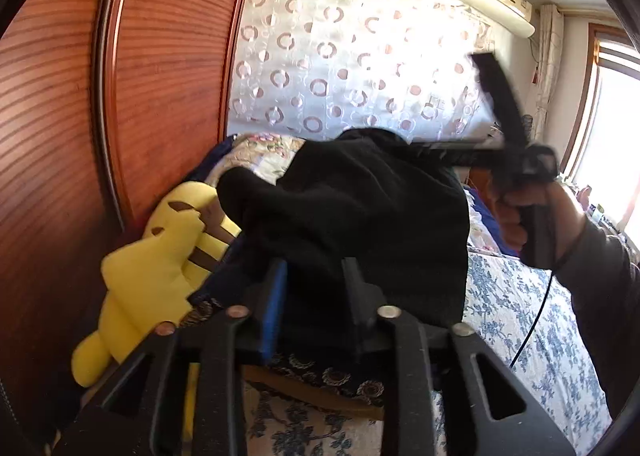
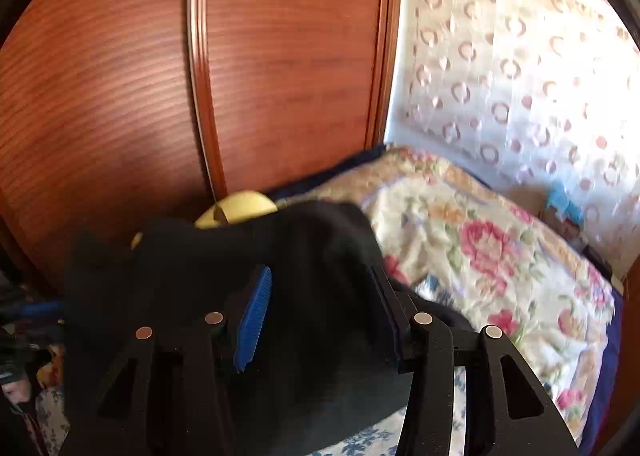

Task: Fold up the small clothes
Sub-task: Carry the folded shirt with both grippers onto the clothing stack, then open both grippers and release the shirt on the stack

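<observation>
in both wrist views the black garment [image 1: 360, 224] is seen heaped on the bed in the middle of the frame, directly ahead of the left gripper [image 1: 316, 268] and the right gripper [image 2: 320, 276], whose fingers are parted halfway and grip nothing.

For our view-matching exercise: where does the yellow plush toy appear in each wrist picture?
Left wrist view: the yellow plush toy lies lower left, against the wooden wardrobe, largely in full view.
Right wrist view: only its top peeks out left of centre, above the black garment.
Shared landmark: the circle-patterned curtain.
</observation>
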Demonstrator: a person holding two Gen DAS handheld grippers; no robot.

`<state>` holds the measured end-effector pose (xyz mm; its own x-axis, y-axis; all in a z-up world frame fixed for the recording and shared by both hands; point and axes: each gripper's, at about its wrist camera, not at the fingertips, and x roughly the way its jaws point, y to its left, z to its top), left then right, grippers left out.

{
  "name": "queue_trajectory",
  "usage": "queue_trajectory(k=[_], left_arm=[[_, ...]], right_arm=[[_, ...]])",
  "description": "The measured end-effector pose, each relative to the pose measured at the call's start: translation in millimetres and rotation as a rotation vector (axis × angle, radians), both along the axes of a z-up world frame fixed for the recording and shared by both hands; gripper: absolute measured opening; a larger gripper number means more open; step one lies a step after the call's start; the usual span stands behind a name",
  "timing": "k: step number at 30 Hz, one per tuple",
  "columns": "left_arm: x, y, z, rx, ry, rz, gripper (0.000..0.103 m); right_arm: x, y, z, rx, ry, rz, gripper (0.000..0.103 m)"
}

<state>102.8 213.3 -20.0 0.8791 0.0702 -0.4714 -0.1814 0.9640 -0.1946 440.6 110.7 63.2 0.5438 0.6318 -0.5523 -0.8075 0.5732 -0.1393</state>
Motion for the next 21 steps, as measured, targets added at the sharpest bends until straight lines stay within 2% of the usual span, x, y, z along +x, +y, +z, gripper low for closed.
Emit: queue_trajectory(k=[1,2,3,4,5,9,18,21], left_arm=[[-3,-1,2,0.007,-0.006,-0.002,0.046],[-7,-2,5,0.017,-0.009,-0.007,0.053],[-9,-3,7,0.026,-0.014,-0.012,0.071],[-13,-5,10,0.038,-0.023,-0.014,0.081],[-18,-8,15,0.057,-0.039,-0.015,0.085],[-26,-16,24,0.113,-0.039,0.004,0.085],[-40,-48,29,0.146,-0.071,-0.057,0.085],[-45,-63,30,0.152,-0.078,-0.089,0.085]], right_arm=[[6,7,-5,-0.008,0.019,-0.003,0.051],[11,12,-11,-0.014,0.024,-0.014,0.051],[17,18,-12,-0.017,0.023,-0.025,0.051],[20,21,-11,-0.019,0.024,-0.034,0.051],[24,21,-10,-0.01,0.025,-0.043,0.051],[11,10,5,0.047,0.02,-0.073,0.051],[-113,-78,3,0.132,-0.052,-0.131,0.051],[-154,-106,-2,0.149,-0.069,-0.16,0.057]])
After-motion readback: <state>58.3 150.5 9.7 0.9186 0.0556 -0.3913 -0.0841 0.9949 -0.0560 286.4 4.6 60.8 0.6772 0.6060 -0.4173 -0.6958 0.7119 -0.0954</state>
